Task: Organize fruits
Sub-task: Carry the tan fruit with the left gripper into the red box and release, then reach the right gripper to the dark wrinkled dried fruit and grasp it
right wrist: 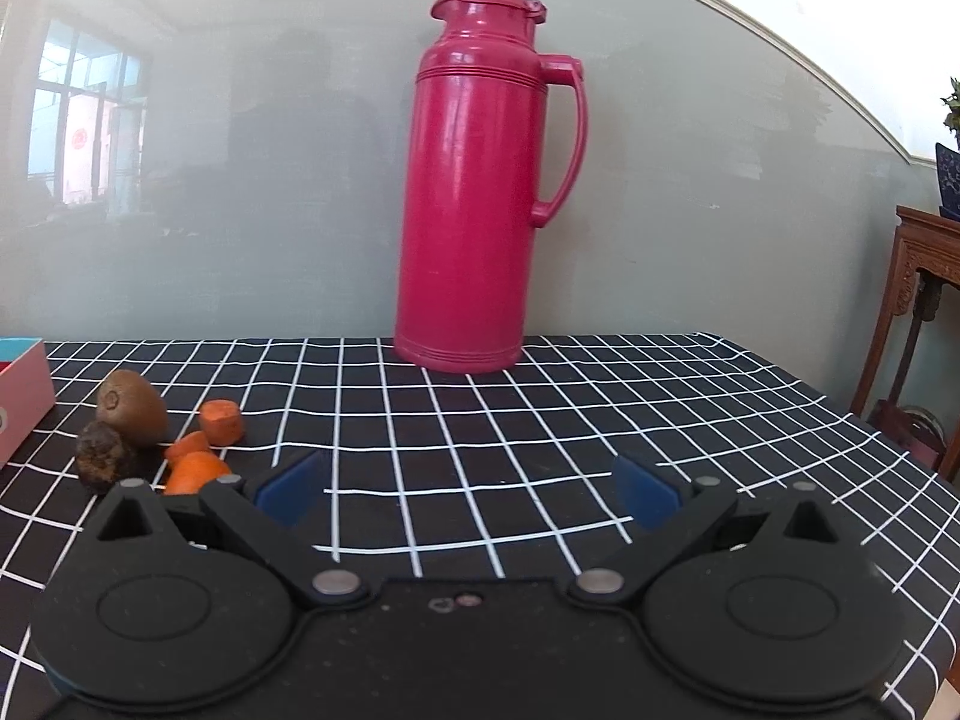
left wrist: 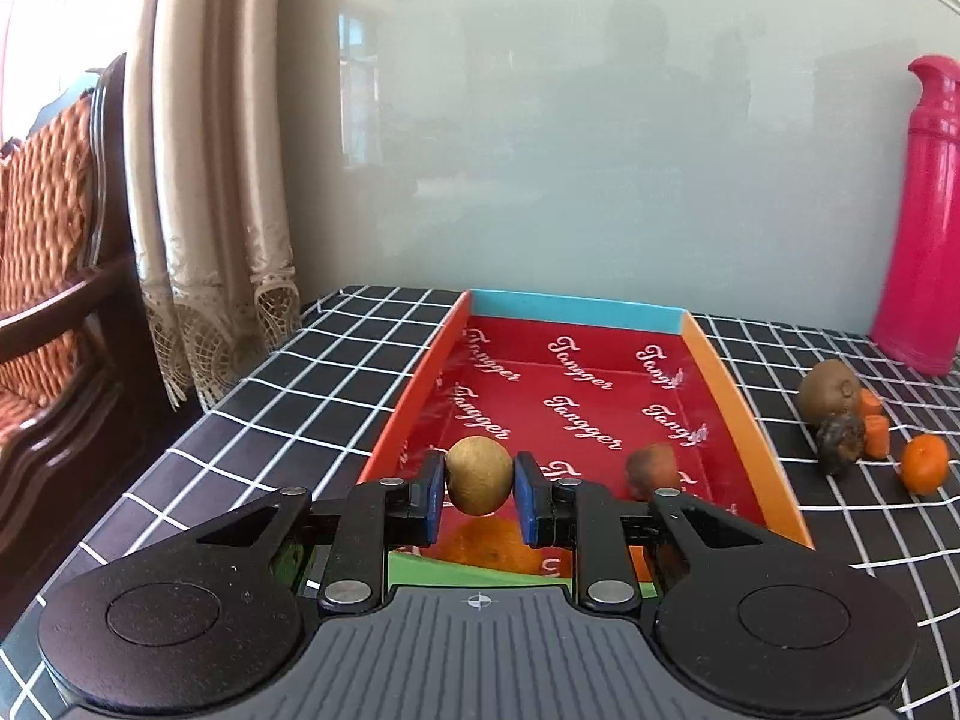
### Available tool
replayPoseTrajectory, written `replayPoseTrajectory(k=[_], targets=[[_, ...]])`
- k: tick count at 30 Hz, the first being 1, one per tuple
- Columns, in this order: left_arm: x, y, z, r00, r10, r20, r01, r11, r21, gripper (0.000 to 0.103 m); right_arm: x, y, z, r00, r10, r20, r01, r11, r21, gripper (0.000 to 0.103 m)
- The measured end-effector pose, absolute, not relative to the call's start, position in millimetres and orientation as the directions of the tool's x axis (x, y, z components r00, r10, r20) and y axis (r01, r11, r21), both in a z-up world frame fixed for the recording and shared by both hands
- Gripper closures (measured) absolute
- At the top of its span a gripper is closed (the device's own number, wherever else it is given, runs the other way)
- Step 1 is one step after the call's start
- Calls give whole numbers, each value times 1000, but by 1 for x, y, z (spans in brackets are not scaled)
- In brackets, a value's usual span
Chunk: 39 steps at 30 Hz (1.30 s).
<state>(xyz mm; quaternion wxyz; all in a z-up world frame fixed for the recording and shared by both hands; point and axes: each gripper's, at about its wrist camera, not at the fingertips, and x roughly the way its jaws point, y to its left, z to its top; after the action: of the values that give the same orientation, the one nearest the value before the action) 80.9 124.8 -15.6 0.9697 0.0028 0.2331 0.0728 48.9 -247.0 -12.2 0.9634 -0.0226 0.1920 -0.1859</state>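
My left gripper [left wrist: 479, 495] is shut on a small round tan fruit [left wrist: 479, 474] and holds it above the near end of the red-lined box [left wrist: 726, 396]. In the box lie an orange fruit [left wrist: 489, 549] under the fingers and a brownish-red fruit [left wrist: 653, 468]. On the cloth right of the box lie a kiwi [left wrist: 831, 390], a dark wrinkled fruit [left wrist: 840, 450], carrot pieces [left wrist: 875, 438] and a small orange [left wrist: 925, 463]. My right gripper [right wrist: 468, 489] is open and empty over the cloth; the kiwi [right wrist: 133, 408], dark fruit [right wrist: 103, 456] and carrot pieces [right wrist: 207, 438] lie to its left.
A tall pink thermos [right wrist: 480, 192] stands at the back of the table against the grey wall. The table has a black checked cloth [right wrist: 600, 432]. A wooden chair with orange cushion [left wrist: 48, 252] and a curtain [left wrist: 210, 180] are at the left; a wooden stand [right wrist: 924, 312] at the right.
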Motion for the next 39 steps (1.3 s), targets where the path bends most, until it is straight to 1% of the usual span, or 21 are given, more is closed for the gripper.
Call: replayPoseTrajectory(k=[3,4,5,6,7,9,13,26,31,39], targets=[[80,124,-14,887,130,-443,-130,991,31,78,50,-245,-12,859,-365,-360,345,931,-119,1],[80,123,-14,887,131,-443,-128,991,37,71,50,-245,-12,858,-365,-360,346,931,-118,1],[81,121,-14,887,128,-445,-121,992,43,62,50,-246,-12,858,-365,-361,346,931,-118,1],[80,120,-14,889,129,-439,-121,992,46,32,50,-246,-12,858,-365,-361,346,931,-118,1],[78,118,-12,897,132,-422,-121,991,53,13,50,-246,-13,858,-365,-361,346,931,-118,1],[74,114,-9,913,134,-386,-116,991,71,12,49,-247,-13,858,-366,-360,346,931,-119,1],[74,110,-9,912,115,-394,-95,993,71,12,49,-248,-13,859,-365,-360,346,931,-120,1],[70,110,-6,919,116,-377,-94,993,77,12,47,-245,-13,870,-353,-345,328,935,-133,1],[67,112,-3,923,114,-368,-94,993,73,11,46,-235,-13,892,-309,-330,282,951,-131,1],[63,131,-9,919,153,-364,-137,988,69,11,55,-204,-13,915,-250,-318,212,966,-150,1]])
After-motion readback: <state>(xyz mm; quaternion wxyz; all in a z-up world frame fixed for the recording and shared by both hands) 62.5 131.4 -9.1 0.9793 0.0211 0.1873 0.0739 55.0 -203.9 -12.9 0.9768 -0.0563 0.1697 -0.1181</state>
